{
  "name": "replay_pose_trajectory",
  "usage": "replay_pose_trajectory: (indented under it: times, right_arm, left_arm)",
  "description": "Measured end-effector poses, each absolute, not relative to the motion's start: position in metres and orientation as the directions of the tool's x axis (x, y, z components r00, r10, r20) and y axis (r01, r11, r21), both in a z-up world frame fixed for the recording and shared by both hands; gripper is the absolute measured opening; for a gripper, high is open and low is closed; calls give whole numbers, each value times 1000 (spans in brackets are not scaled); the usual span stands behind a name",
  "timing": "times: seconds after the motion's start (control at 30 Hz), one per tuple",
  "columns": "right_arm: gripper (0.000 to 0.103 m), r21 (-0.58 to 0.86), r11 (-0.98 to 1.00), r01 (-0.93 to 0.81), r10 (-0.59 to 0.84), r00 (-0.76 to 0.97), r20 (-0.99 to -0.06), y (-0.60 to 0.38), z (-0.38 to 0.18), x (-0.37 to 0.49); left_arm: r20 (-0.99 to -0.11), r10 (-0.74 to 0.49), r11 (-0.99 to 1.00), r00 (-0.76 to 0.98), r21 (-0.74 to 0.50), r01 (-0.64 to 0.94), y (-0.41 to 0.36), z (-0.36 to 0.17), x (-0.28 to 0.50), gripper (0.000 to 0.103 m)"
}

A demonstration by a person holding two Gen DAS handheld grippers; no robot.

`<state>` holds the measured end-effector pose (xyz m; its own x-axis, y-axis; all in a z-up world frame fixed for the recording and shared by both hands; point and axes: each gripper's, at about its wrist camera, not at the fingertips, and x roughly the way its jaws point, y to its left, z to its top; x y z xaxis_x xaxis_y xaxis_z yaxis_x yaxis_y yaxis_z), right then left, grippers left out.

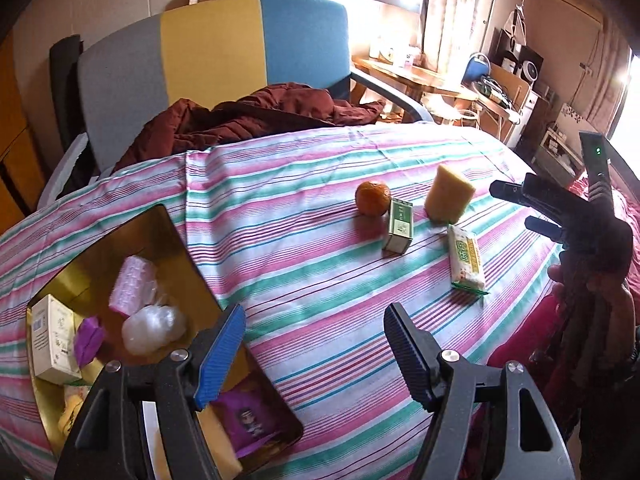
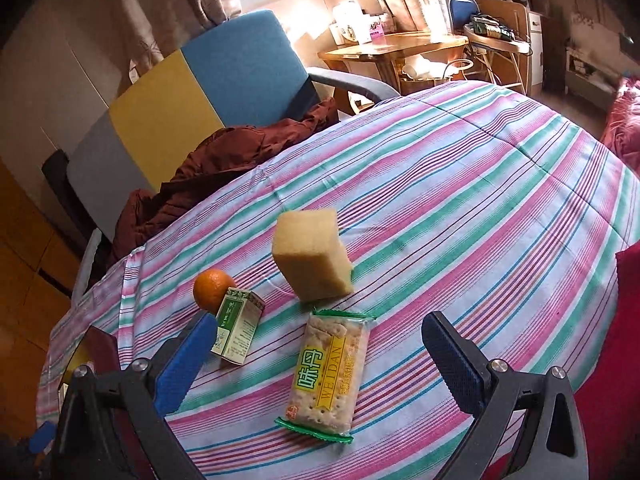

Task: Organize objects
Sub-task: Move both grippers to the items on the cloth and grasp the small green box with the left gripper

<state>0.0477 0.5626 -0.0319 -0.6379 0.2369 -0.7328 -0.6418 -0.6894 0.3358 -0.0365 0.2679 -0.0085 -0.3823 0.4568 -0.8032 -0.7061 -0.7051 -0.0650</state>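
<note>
On the striped cloth lie an orange (image 1: 373,197) (image 2: 213,288), a small green box (image 1: 398,226) (image 2: 239,326), a yellow sponge (image 1: 449,194) (image 2: 311,255) and a cracker packet (image 1: 466,259) (image 2: 329,372). A gold tin (image 1: 176,240) at the left holds a pink pack, a white box, a clear bag and purple items. My left gripper (image 1: 314,356) is open over the tin's right rim, empty. My right gripper (image 2: 316,360) is open, just above the cracker packet; the left wrist view shows it (image 1: 516,208) at the right, held by a hand.
A grey, yellow and blue chair (image 1: 216,56) with a dark red jacket (image 1: 248,120) stands behind the table. A wooden desk (image 2: 396,46) and shelves crowd the far right. Red fabric (image 2: 628,280) lies at the table's right edge.
</note>
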Motion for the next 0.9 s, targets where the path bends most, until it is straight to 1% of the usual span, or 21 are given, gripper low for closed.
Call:
replay_pose_trajectory:
  times: [0.17, 0.27, 0.47, 0.57, 0.67, 0.9]
  right_arm:
    - [103, 391, -670, -631, 219, -672, -707, 567, -30, 55]
    - [103, 423, -654, -627, 197, -681, -705, 571, -33, 57]
    - [103, 461, -646, -608, 159, -698, -698, 573, -36, 58]
    - [103, 482, -641, -597, 140, -709, -692, 574, -37, 59]
    - [103, 500, -633, -591, 124, -715, -688, 576, -38, 60]
    - [103, 499, -642, -582, 109, -714, -692, 576, -40, 57]
  left_arm:
    - [-826, 450, -669, -340, -60, -741, 312, -21, -37, 71]
    - [-831, 453, -644, -322, -55, -763, 337, -25, -38, 68]
    - [-846, 445, -606, -293, -43, -795, 382, -43, -47, 67]
    - [-861, 434, -603, -265, -59, -796, 400, -54, -55, 61]
    - [-870, 424, -595, -251, -59, -801, 417, -64, -61, 61]
    - [-887, 386, -578, -254, -18, -816, 455, -88, -77, 61]
